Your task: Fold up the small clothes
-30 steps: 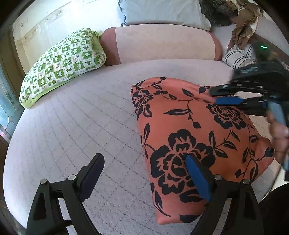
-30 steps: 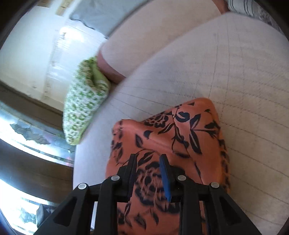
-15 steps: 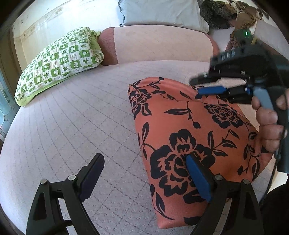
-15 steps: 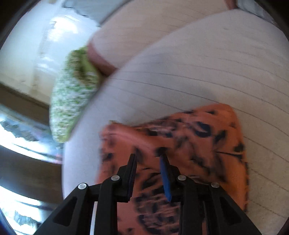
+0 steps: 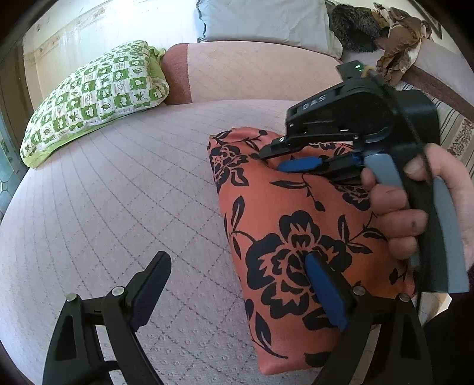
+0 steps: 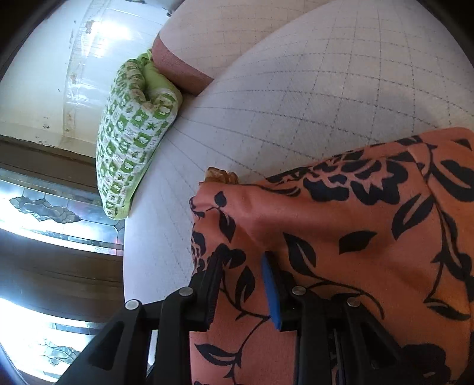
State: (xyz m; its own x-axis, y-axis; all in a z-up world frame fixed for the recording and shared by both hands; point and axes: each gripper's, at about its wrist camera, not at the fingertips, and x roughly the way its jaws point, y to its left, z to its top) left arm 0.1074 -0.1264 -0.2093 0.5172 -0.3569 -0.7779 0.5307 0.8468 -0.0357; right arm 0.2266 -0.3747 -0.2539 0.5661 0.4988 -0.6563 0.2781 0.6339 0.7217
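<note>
An orange garment with black flowers (image 5: pixel 284 213) lies folded on the pale quilted bed (image 5: pixel 118 192). My left gripper (image 5: pixel 237 284) is open and hovers over the garment's near left edge, with its blue pad (image 5: pixel 323 293) above the cloth. My right gripper (image 5: pixel 281 161) reaches in from the right over the garment's far part; its narrow jaws rest on the cloth. In the right wrist view the garment (image 6: pixel 340 237) fills the lower right and the right gripper (image 6: pixel 240 266) has cloth between its close-set fingers.
A green and white checked pillow (image 5: pixel 94 94) lies at the bed's far left, also in the right wrist view (image 6: pixel 133 133). A pink bolster (image 5: pixel 251 71) and a grey pillow (image 5: pixel 266 20) stand behind. Clothes (image 5: pixel 397 38) are piled at the far right.
My right gripper has moved left and down from above the garment onto its far part, where cloth now sits between its fingers. My left gripper has stayed open in place.
</note>
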